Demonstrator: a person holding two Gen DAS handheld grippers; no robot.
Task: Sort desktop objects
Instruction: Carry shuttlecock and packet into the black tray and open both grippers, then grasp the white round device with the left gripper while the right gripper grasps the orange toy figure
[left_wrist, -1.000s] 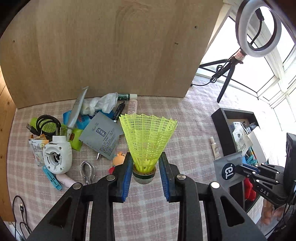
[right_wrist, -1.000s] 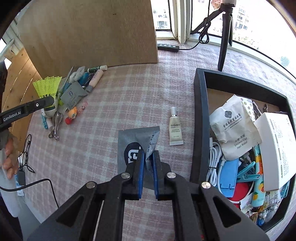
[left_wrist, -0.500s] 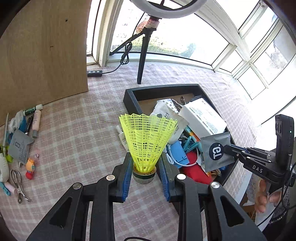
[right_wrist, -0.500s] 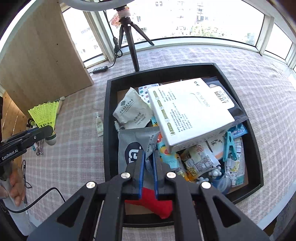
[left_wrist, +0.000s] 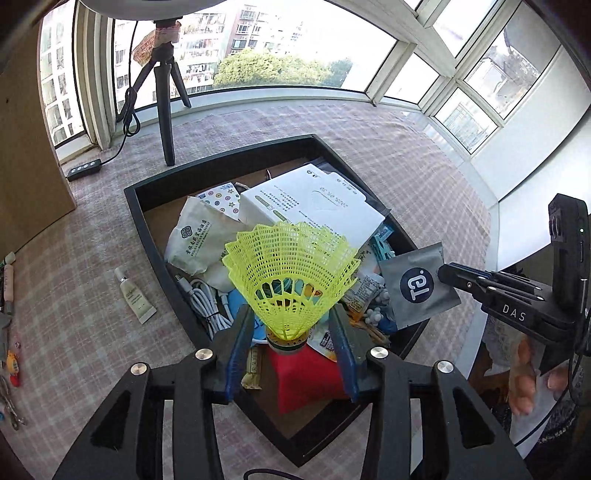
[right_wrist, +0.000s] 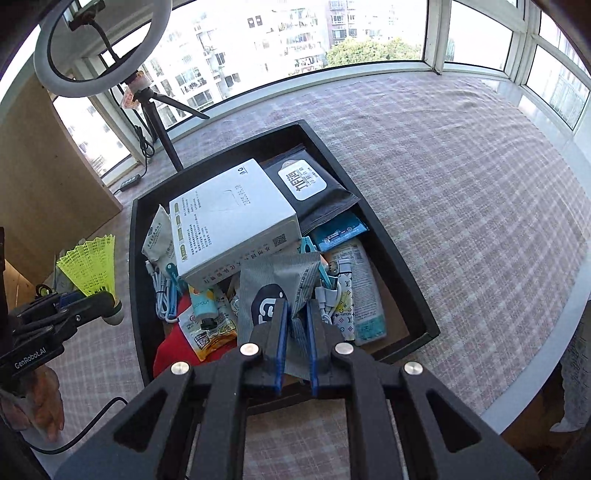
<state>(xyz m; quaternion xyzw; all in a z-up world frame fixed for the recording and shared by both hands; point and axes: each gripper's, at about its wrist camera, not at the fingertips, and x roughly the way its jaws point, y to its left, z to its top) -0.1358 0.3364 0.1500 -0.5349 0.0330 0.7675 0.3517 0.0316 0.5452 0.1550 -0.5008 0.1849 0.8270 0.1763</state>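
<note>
The black tray (left_wrist: 149, 236) sat on the table's pink checked cloth (right_wrist: 461, 177), crowded to its walls. A large white box (right_wrist: 229, 218) lay tilted across the pile, with a black resealable pouch (right_wrist: 314, 188) beside it toward the far corner. A white sachet with green print (left_wrist: 201, 240) leaned near the left wall, over a coiled white cable (left_wrist: 201, 295). A red cloth (left_wrist: 306, 376) filled the near corner, and a long monogrammed packet (right_wrist: 360, 291) lay along the right side.

The left gripper (left_wrist: 291, 354) hung over the tray's near corner; its jaws had just been opening and stood apart on either side of the yellow shuttlecock (left_wrist: 291, 280), whose cork base sat between the blue pads with a gap on both sides. The right gripper (right_wrist: 295, 343) held over the tray too, its jaws having just begun to part, the grey foil sachet (right_wrist: 273, 291) between them; whether the pads gripped it I could not tell.

Outside the tray, a small cream tube (left_wrist: 135, 295) lay on the cloth just beside the left wall. A ring light on a black tripod (right_wrist: 155, 122) stood behind the tray, before wide windows looking onto apartment blocks and trees.
</note>
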